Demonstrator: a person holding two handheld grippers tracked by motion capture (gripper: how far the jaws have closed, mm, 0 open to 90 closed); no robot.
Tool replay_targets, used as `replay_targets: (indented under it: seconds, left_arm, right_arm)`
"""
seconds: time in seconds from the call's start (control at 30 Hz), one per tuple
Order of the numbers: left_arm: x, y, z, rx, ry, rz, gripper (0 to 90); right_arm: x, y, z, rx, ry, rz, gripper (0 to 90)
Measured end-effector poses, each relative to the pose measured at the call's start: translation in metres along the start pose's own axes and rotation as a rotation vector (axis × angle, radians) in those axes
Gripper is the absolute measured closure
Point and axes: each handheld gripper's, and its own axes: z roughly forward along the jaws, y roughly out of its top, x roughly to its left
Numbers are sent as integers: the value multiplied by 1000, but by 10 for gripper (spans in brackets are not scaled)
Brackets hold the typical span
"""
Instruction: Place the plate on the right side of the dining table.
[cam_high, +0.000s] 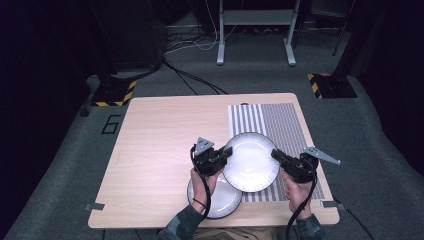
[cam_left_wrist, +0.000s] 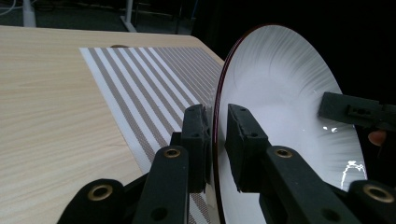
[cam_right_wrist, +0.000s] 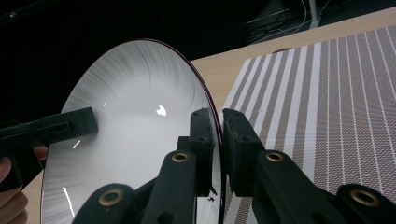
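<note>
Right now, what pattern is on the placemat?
The placemat has white and brown-grey woven stripes running lengthwise; the right gripper view shows it best.

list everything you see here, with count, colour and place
plate held: 1, white with a dark rim, lifted between both grippers above the mat's near left part
plate below: 1, white, on the table near the front edge, partly under the held plate
mat: 1, grey and white striped, right part of the table
table: 1, light wood, centre
floor: grey carpet, around the table
cables: several, black and white, on the floor behind the table
frame legs: 2, grey, far back
left gripper: 1, black, shut on the held plate's left rim
right gripper: 1, black, shut on its right rim
hands: 2, at the front edge
</note>
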Motion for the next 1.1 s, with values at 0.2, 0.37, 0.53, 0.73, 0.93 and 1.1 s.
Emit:
replay_targets:
  seconds: [0.2,0.37,0.53,0.73,0.93,1.1]
  left_arm:
    - [-3,5,8,5,-6,9,773]
    - [-5,9,15,6,-15,6,772]
    - [-7,14,23,13,-28,11,772]
    - [-9,17,32,25,-42,15,770]
    - [-8,19,39,47,-43,22,767]
    - [-7,21,45,60,-45,21,761]
  right_arm:
    - [-6,5,-2,-9,-6,3,824]
    - [-11,10,-3,-17,-13,1,825]
    - [-17,13,-5,-23,-20,3,826]
    - [-22,18,-8,-32,-35,7,823]
    - [-27,19,-7,-28,-41,1,824]
    - [-31,21,-5,-27,-43,5,823]
